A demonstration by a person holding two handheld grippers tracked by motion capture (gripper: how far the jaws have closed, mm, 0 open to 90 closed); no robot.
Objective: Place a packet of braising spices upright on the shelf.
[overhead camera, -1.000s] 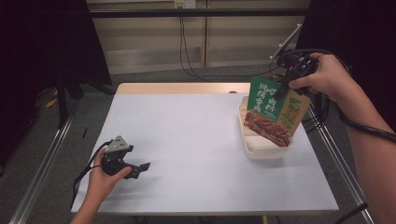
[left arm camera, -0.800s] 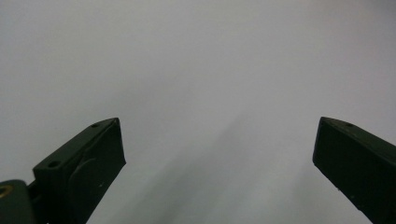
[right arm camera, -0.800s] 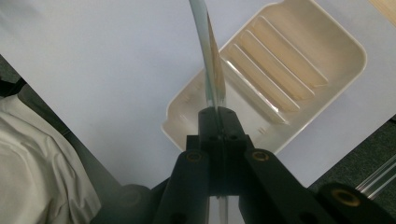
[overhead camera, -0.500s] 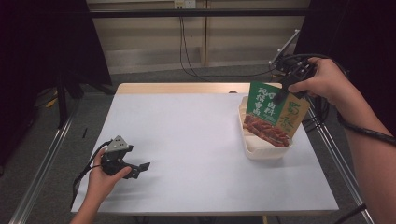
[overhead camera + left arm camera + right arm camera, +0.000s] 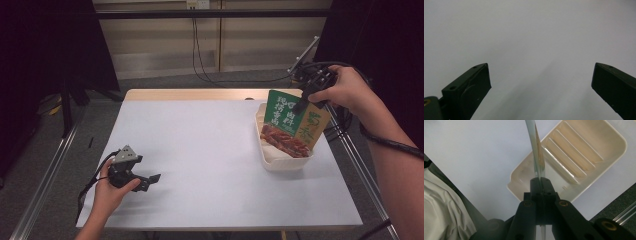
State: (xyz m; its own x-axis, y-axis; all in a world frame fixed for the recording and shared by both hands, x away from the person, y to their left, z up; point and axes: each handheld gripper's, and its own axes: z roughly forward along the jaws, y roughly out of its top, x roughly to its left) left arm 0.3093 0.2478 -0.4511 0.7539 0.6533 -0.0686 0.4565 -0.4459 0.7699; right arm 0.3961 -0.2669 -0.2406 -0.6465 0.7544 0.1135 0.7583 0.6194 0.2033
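The right hand-held gripper (image 5: 303,105) pinches the top edge of the snack packet (image 5: 292,125), which hangs upright over the cream tray (image 5: 285,162) at the tabletop's (image 5: 210,150) right side, its lower edge in or just above the tray. The packet appears light, thin and pliable; a grip on the flat top seam suits it best. The left hand-held gripper (image 5: 150,179) rests on the tabletop, jaws spread. Since a second ago the packet stands more upright; the left hand-held gripper is unchanged.

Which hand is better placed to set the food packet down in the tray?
Right. The right gripper is shut on the food packet's top edge, holding it upright over the cream tray. The left gripper sits open, low at the table's near-left corner.
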